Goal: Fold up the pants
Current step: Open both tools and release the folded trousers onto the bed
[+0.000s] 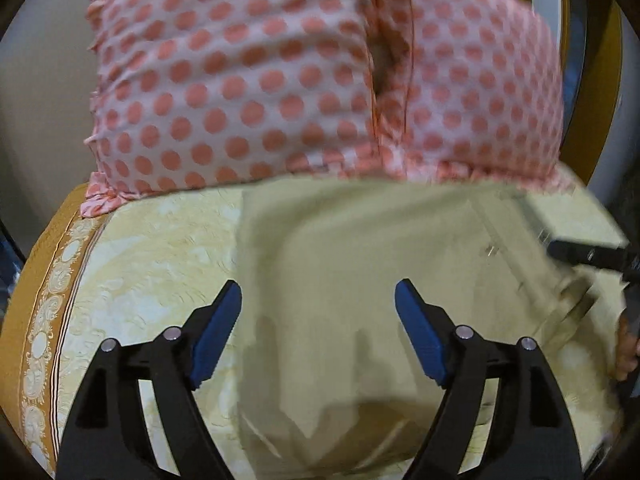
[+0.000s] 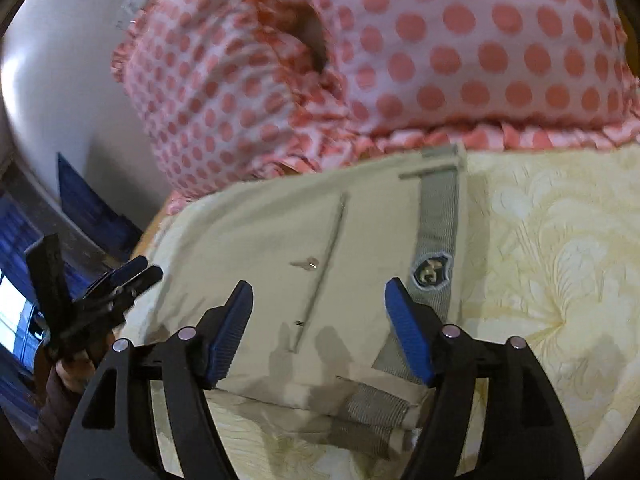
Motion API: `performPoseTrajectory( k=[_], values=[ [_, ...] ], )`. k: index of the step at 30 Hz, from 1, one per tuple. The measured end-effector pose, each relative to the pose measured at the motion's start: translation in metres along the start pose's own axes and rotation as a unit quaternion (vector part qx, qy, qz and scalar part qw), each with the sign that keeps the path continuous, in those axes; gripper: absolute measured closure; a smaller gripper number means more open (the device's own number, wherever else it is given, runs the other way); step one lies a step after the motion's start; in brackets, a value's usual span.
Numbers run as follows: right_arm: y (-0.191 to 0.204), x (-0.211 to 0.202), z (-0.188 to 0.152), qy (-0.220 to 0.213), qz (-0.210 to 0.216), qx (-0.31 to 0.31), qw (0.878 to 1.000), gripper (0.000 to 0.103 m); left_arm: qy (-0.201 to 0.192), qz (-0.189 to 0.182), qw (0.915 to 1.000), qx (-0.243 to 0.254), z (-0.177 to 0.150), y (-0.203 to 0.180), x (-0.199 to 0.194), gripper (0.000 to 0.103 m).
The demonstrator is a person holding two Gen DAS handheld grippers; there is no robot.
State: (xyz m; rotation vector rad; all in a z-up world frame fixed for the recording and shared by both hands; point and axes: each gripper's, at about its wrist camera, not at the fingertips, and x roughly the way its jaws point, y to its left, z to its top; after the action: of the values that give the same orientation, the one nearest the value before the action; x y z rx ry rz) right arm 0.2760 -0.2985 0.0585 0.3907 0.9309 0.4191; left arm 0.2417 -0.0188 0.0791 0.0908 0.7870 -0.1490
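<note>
Beige pants (image 1: 360,248) lie folded flat on a yellow patterned bedspread (image 1: 152,240). In the right wrist view the pants (image 2: 280,240) show a grey waistband (image 2: 438,216) with a small badge (image 2: 430,272) and a pocket seam. My left gripper (image 1: 318,300) is open and empty, hovering above the pants. My right gripper (image 2: 318,300) is open and empty, above the waistband end. The left gripper also shows at the left edge of the right wrist view (image 2: 132,276), and the right gripper at the right edge of the left wrist view (image 1: 588,256).
Two pink polka-dot pillows (image 1: 248,80) (image 2: 460,48) lie just behind the pants. The bedspread has an orange ornamented border (image 1: 44,308) along the left edge. A pale wall (image 2: 60,80) stands beyond. The bedspread (image 2: 552,260) extends to the right of the pants.
</note>
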Motion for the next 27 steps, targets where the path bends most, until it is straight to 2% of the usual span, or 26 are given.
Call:
performPoseTrajectory(
  k=[3, 4, 8, 9, 11, 12, 13, 15, 17, 19, 21, 23, 27],
  values=[
    [-0.012, 0.003, -0.007, 0.008, 0.002, 0.028, 1.0, 0.028, 0.082, 0.002, 0.9964, -0.018, -0.012, 0.004, 0.039, 0.023],
    [-0.015, 0.003, -0.006, 0.01, 0.007, 0.039, 0.999, 0.028, 0.078, -0.007, 0.9964, -0.034, -0.014, 0.009, 0.042, 0.018],
    [-0.025, -0.004, -0.006, 0.001, 0.014, 0.085, 0.996, 0.028, 0.087, 0.003, 0.9953, -0.044, -0.012, 0.014, 0.04, 0.019],
    [-0.024, -0.008, -0.009, -0.004, 0.005, 0.091, 0.996, 0.028, 0.084, 0.006, 0.9954, -0.045, -0.014, 0.015, 0.034, 0.019],
    [-0.015, -0.024, -0.018, -0.02, -0.063, 0.078, 0.995, 0.023, 0.065, 0.016, 0.9972, -0.035, -0.022, 0.016, 0.015, 0.018],
    [-0.004, -0.035, -0.026, -0.033, -0.111, 0.061, 0.991, 0.008, 0.053, 0.027, 0.9978, -0.028, -0.027, 0.016, 0.003, 0.015],
    [0.004, -0.047, -0.035, -0.05, -0.136, 0.044, 0.989, 0.003, 0.041, 0.038, 0.9982, -0.023, -0.034, 0.015, -0.01, 0.007],
    [0.022, -0.063, -0.057, -0.077, -0.159, 0.005, 0.984, 0.001, 0.023, 0.044, 0.9985, -0.023, -0.048, 0.01, -0.033, 0.003],
    [0.044, -0.069, -0.081, -0.09, -0.186, -0.034, 0.978, 0.001, 0.013, 0.042, 0.9988, -0.023, -0.065, 0.006, -0.052, 0.002],
    [0.065, -0.068, -0.108, -0.099, -0.195, -0.078, 0.973, 0.001, 0.002, 0.046, 0.9988, -0.015, -0.082, -0.002, -0.066, 0.002],
    [0.081, -0.063, -0.129, -0.104, -0.206, -0.109, 0.967, 0.001, -0.025, 0.063, 0.9977, 0.004, -0.105, -0.013, -0.083, 0.002],
    [0.093, -0.049, -0.147, -0.101, -0.22, -0.122, 0.962, 0.001, -0.033, 0.075, 0.9966, 0.01, -0.12, -0.019, -0.089, 0.002],
    [0.098, -0.033, -0.159, -0.09, -0.235, -0.124, 0.96, 0.001, -0.019, 0.083, 0.9964, 0.001, -0.138, -0.02, -0.084, 0.002]
  ],
)
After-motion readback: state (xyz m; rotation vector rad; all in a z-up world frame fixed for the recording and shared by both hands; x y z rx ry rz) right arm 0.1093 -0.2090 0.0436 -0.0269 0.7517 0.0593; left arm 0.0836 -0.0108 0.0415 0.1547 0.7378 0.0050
